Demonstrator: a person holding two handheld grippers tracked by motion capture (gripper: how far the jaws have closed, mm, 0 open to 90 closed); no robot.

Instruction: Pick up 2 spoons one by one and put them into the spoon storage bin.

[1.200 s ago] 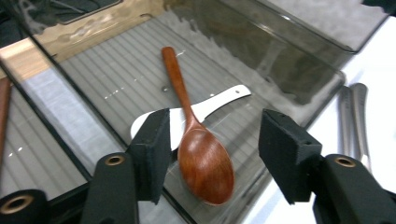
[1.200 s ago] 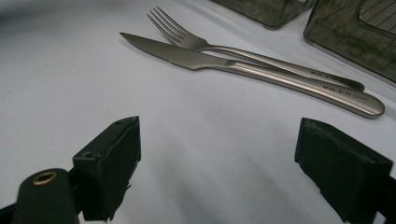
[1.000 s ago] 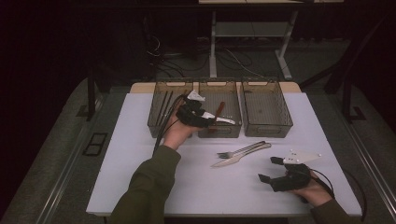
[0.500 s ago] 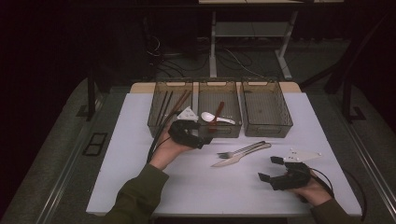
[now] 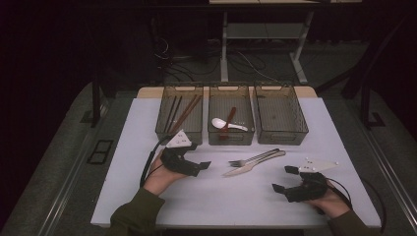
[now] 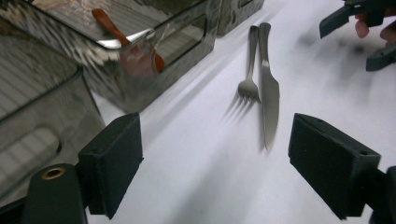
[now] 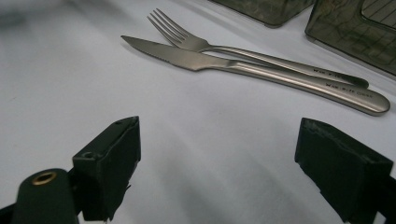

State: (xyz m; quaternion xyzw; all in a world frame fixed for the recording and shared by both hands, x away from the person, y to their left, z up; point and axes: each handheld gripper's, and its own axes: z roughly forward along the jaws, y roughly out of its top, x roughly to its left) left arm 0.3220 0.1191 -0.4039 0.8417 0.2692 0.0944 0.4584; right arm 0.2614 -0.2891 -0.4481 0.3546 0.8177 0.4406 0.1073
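A steel fork [image 5: 254, 158] and knife [image 5: 245, 168] lie side by side at the middle of the white table [image 5: 221, 201]. My left gripper [image 5: 197, 167] rests in front of the left bin, its jaws pointing right at the fork [image 6: 250, 70] and knife [image 6: 270, 93]. Those jaws have just been opening and nothing is between them. To the right of the cutlery, my right gripper [image 5: 283, 179] is held low and open, facing the knife [image 7: 233, 63] and fork [image 7: 224, 49]. The middle bin [image 5: 231, 138] holds a white spoon [image 5: 227, 123] and a red-brown spoon [image 5: 230, 118].
Three smoky clear bins stand in a row at the back. The left bin [image 5: 179, 135] holds dark chopsticks [image 5: 181, 112]; the right bin [image 5: 281, 137] looks bare. Cables trail from both grippers. Bare white table lies in front of the cutlery.
My left gripper has drawn back from over the middle bin toward the near left and sunk to the table. The white spoon it carried now lies in that bin. The right gripper stayed still.
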